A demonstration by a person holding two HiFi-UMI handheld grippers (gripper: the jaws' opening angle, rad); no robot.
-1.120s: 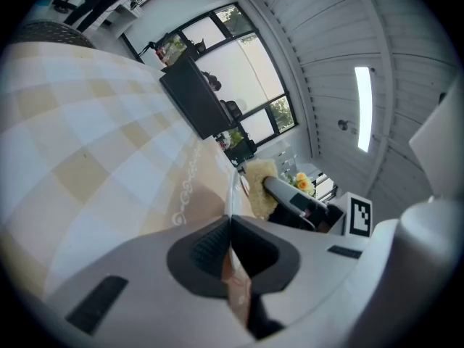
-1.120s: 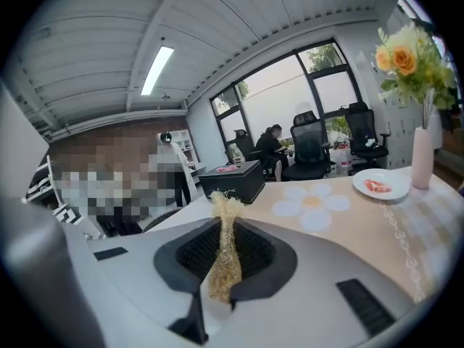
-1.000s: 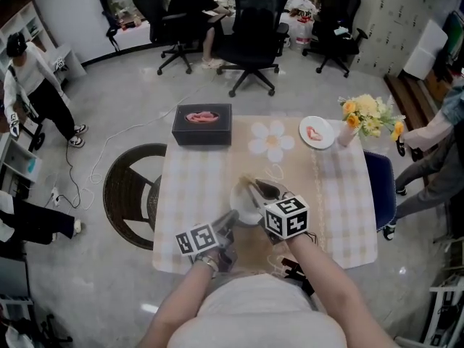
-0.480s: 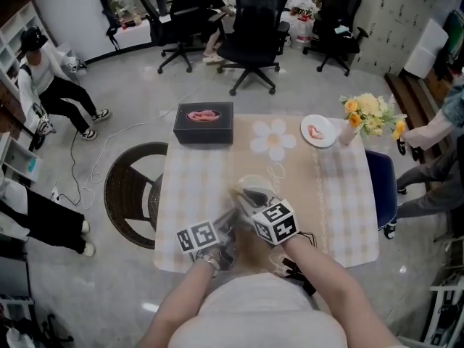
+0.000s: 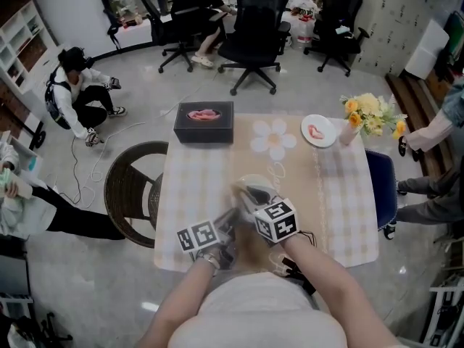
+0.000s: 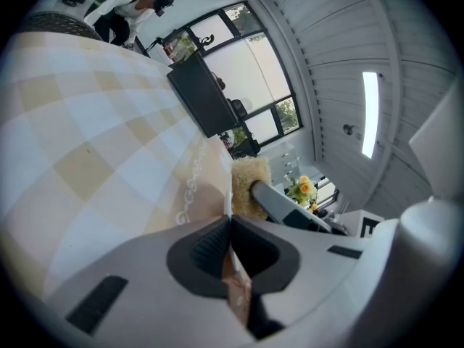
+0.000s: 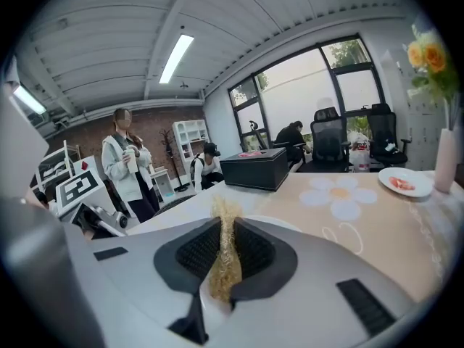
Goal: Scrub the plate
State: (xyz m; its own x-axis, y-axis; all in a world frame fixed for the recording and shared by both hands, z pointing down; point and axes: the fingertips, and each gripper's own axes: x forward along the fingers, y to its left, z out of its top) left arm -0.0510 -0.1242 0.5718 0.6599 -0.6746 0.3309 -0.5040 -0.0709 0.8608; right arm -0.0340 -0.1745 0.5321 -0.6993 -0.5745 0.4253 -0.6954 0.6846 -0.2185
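In the head view a white plate is held over the near middle of the checked table. My left gripper is shut on its near rim. In the left gripper view the plate shows edge-on as a thin line running out of the closed jaws. My right gripper is shut on a yellowish fibrous scrubber, which sticks up between its jaws. That scrubber lies against the plate's face just beyond the left jaws.
A black box with something pink on it stands at the table's back left. A small plate with a red item and a vase of yellow flowers are at the back right. A wicker chair stands left, a blue seat right.
My right gripper has slid left and toward me with the scrubber across the plate, mostly in the first half second. The left gripper has held still. People on the left have moved.
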